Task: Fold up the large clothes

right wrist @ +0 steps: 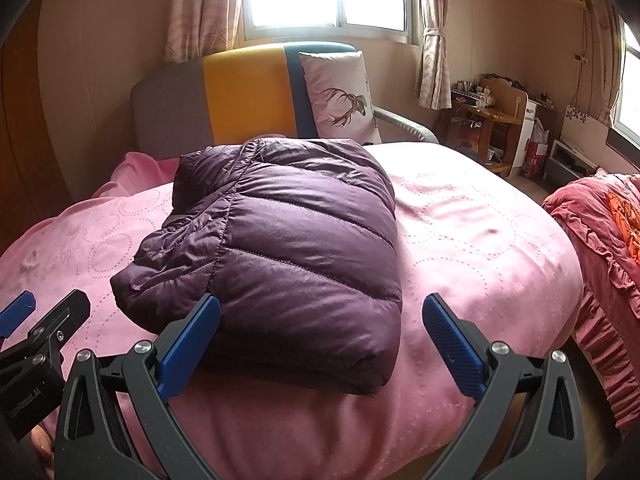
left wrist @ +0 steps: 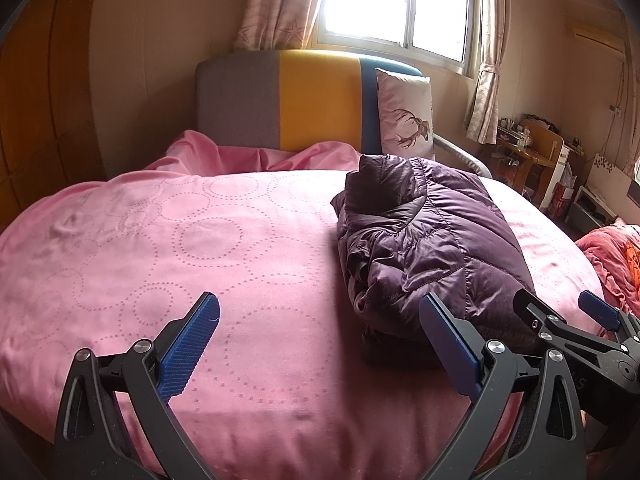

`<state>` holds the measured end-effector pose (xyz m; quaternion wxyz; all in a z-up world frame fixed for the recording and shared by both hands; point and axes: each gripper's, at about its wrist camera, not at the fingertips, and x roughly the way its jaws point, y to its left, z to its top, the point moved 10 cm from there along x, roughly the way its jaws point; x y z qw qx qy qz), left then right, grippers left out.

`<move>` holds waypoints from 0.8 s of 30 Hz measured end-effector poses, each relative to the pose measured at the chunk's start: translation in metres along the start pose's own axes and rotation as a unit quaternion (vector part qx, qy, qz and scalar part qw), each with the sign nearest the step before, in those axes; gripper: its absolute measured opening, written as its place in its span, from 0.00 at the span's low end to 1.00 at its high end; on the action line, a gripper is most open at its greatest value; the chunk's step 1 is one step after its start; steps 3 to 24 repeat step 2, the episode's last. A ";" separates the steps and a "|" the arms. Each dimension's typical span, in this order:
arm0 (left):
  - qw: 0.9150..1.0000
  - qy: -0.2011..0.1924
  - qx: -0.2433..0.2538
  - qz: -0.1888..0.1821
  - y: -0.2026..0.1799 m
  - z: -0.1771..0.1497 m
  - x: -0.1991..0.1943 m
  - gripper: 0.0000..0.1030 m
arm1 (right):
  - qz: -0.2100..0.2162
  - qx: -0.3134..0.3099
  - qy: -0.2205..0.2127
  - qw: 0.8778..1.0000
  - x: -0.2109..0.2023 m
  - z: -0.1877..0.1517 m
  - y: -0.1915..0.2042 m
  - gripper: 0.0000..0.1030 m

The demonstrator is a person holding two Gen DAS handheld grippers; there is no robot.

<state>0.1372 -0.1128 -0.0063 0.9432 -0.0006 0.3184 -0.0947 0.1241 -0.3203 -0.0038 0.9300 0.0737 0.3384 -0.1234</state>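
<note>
Jacket (right wrist: 288,248) folded on bed (right wrist: 480,240); no writing legible.

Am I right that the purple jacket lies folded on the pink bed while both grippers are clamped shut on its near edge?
Not quite. The purple jacket does lie folded on the pink bed, but neither gripper is clamped on it. The right wrist view shows the right gripper with its jaws wide open at the near edge, and the left wrist view shows the left gripper open too, over bare bedding.

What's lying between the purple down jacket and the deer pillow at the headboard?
Only bare pink bedsheet. In the right wrist view, the folded purple down jacket sits apart from the deer pillow, with nothing resting on the stretch between them.
</note>
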 end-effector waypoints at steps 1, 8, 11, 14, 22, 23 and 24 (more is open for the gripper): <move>1.000 0.001 -0.001 0.002 0.001 -0.001 0.001 0.96 | 0.000 0.000 0.000 1.000 0.001 0.000 0.000 0.98; 1.000 0.003 -0.003 0.003 0.002 -0.001 0.002 0.96 | 0.000 0.000 0.001 1.000 0.001 -0.001 0.000 0.98; 1.000 0.003 -0.003 0.003 0.002 -0.001 0.002 0.96 | 0.000 0.000 0.001 1.000 0.001 -0.001 0.000 0.98; 1.000 0.003 -0.003 0.003 0.002 -0.001 0.002 0.96 | 0.000 0.000 0.001 1.000 0.001 -0.001 0.000 0.98; 1.000 0.003 -0.003 0.003 0.002 -0.001 0.002 0.96 | 0.000 0.000 0.001 1.000 0.001 -0.001 0.000 0.98; 1.000 0.003 -0.003 0.003 0.002 -0.001 0.002 0.96 | 0.000 0.000 0.001 1.000 0.001 -0.001 0.000 0.98; 1.000 0.003 -0.003 0.003 0.002 -0.001 0.002 0.96 | 0.000 0.000 0.001 1.000 0.001 -0.001 0.000 0.98</move>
